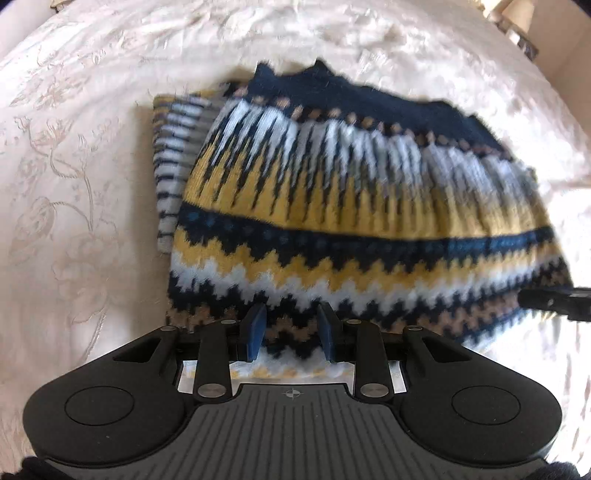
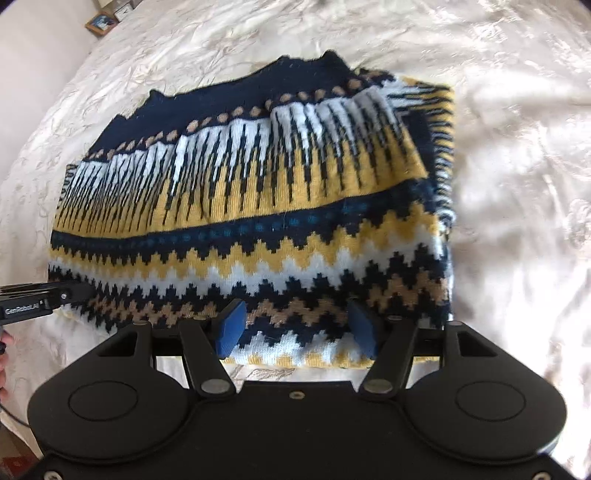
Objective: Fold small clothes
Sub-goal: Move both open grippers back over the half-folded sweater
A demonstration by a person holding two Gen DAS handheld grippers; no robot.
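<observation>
A knitted sweater (image 1: 332, 206) in navy, yellow, white and tan zigzag bands lies on the bed, its sleeves tucked under at the sides and its navy top edge far from me. My left gripper (image 1: 290, 332) is at the near hem, its blue pads (image 1: 253, 332) narrowly set and pinching the knit. In the right wrist view the sweater (image 2: 258, 206) fills the middle. My right gripper (image 2: 297, 328) stands at the same hem further right, pads (image 2: 231, 328) wide apart, with flat fabric between them and no visible pinch. Each gripper shows at the edge of the other's view.
A cream embroidered bedspread (image 1: 74, 184) covers the bed on all sides of the sweater. A small framed picture (image 2: 101, 22) stands beyond the bed's far left corner. A person's fingertips (image 2: 3, 347) show at the left edge, behind the left gripper's body (image 2: 37, 299).
</observation>
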